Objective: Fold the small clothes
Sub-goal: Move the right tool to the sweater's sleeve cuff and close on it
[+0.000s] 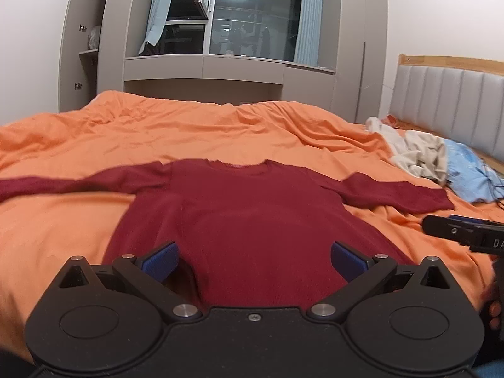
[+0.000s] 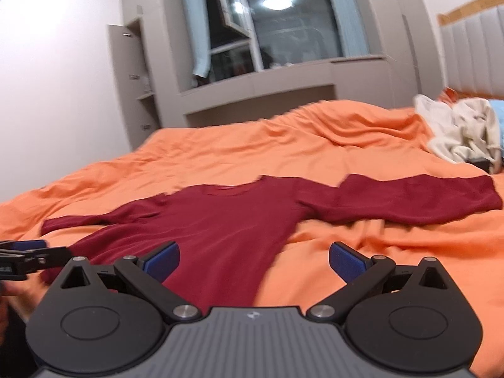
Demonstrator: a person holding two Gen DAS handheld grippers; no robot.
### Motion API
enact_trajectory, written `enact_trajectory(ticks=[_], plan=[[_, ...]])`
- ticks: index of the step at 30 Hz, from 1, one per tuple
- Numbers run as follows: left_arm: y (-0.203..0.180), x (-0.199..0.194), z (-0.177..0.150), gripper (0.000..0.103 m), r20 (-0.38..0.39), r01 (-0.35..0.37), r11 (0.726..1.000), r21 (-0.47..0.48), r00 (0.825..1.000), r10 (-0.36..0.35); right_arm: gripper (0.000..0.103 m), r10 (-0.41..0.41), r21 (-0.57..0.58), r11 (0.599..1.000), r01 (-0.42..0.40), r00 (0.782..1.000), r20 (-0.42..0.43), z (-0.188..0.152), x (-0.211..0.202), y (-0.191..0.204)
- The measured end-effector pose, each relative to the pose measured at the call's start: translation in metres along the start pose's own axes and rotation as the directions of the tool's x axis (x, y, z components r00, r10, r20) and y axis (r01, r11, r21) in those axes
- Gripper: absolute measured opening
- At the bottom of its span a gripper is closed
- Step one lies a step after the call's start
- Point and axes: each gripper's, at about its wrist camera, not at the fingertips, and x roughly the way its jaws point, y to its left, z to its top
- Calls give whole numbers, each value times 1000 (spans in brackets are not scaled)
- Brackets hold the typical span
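Note:
A dark red long-sleeved top (image 1: 245, 217) lies flat on the orange bedspread (image 1: 189, 132), collar away from me, both sleeves spread out to the sides. My left gripper (image 1: 254, 260) is open just above the top's lower hem, nothing between its blue pads. In the right wrist view the same red top (image 2: 220, 230) lies left of centre. My right gripper (image 2: 254, 260) is open over the top's right lower edge and the bare bedspread (image 2: 393, 245). The other gripper's tip (image 1: 453, 230) shows at the right edge of the left wrist view, and at the left edge (image 2: 28, 256) of the right wrist view.
A heap of pale and light blue clothes (image 1: 441, 160) lies at the bed's right by the padded headboard (image 1: 450, 100). Grey cupboards (image 1: 85, 44) and a dark window (image 1: 249, 15) stand beyond the bed's far edge. A hand (image 1: 494, 312) holds the right gripper.

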Motion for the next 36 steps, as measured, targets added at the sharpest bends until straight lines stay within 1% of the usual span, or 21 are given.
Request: enact_trajectory(ticks=[2, 3, 7, 12, 16, 18, 19, 21, 23, 24, 26, 27, 31, 34, 36], plan=[[-4, 18, 19, 102, -17, -39, 999, 21, 999, 39, 103, -43, 26, 999, 43, 999, -1, 11, 14, -16], [-5, 26, 27, 103, -20, -44, 999, 25, 999, 45, 103, -63, 39, 997, 63, 998, 0, 16, 21, -24], [-2, 67, 56, 103, -47, -33, 999, 6, 998, 33, 103, -144, 88, 986, 144, 990, 0, 36, 47, -60], [5, 122, 77, 102, -111, -41, 999, -13, 993, 39, 103, -238, 171, 958, 230, 971, 24, 51, 69, -110], [10, 166, 86, 102, -158, -39, 999, -18, 987, 35, 103, -318, 187, 932, 311, 948, 7, 58, 88, -147], [13, 186, 87, 102, -175, -44, 999, -15, 984, 40, 103, -382, 202, 904, 377, 924, -14, 57, 96, -164], [15, 194, 86, 102, -179, -49, 999, -14, 983, 46, 103, -418, 200, 888, 415, 908, -26, 57, 100, -172], [20, 206, 81, 102, -177, -62, 998, -17, 982, 58, 103, -466, 233, 855, 463, 884, -42, 57, 105, -189], [23, 213, 76, 102, -193, -77, 997, -31, 979, 69, 103, -487, 311, 821, 479, 871, -58, 55, 107, -209], [24, 216, 74, 102, -204, -76, 996, -37, 977, 67, 103, -495, 353, 800, 485, 866, -69, 54, 109, -221], [26, 216, 68, 102, -202, -62, 997, -38, 978, 53, 103, -502, 417, 765, 491, 860, -92, 49, 111, -243], [27, 216, 65, 102, -202, -62, 997, -36, 978, 53, 103, -502, 444, 751, 489, 859, -98, 46, 113, -252], [28, 218, 58, 102, -241, -62, 997, -41, 969, 50, 103, -488, 548, 704, 452, 868, -89, 36, 109, -277], [30, 222, 57, 102, -257, -62, 997, -51, 965, 47, 103, -489, 613, 669, 421, 870, -63, 30, 107, -293], [31, 224, 55, 102, -268, -61, 997, -54, 963, 44, 103, -503, 639, 649, 413, 863, -48, 27, 106, -301]])
